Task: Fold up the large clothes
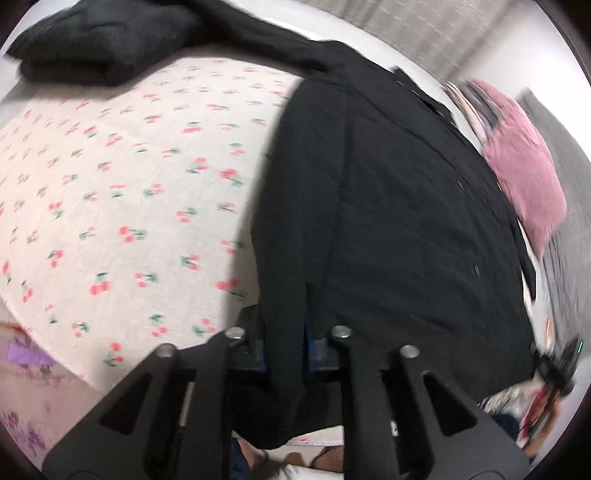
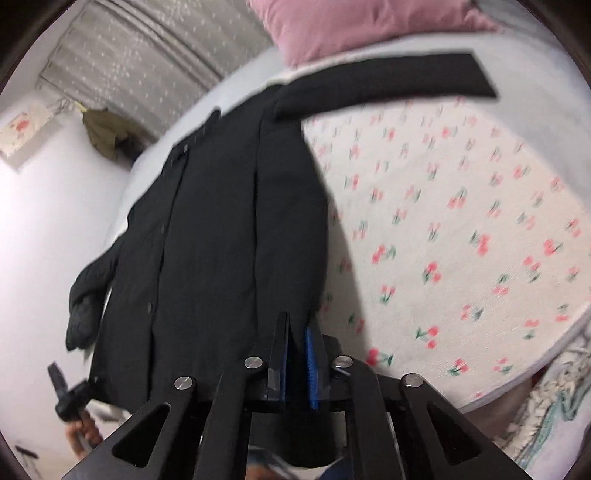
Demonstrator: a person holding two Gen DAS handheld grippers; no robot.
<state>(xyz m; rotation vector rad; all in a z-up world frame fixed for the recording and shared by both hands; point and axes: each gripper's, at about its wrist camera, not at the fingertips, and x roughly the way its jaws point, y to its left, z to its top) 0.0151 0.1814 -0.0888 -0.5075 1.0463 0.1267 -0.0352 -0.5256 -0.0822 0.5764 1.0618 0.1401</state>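
A long black button-front coat (image 1: 399, 206) lies lengthwise on a bed with a cherry-print cover (image 1: 122, 206). My left gripper (image 1: 286, 343) is shut on the coat's bottom hem, with cloth draped over its fingers. My right gripper (image 2: 295, 354) is shut on the hem of the coat (image 2: 221, 229) at another point, black cloth pinched between its blue pads (image 2: 311, 369). One sleeve (image 2: 388, 79) stretches out to the right across the bed. The other sleeve (image 2: 88, 295) hangs off the left side.
A pink pillow (image 2: 354, 26) lies at the head of the bed, also in the left wrist view (image 1: 524, 162). A folded dark garment (image 1: 99, 40) sits at the far left corner. A curtain (image 2: 147, 55) and white wall are behind. The other gripper (image 2: 68, 395) shows at lower left.
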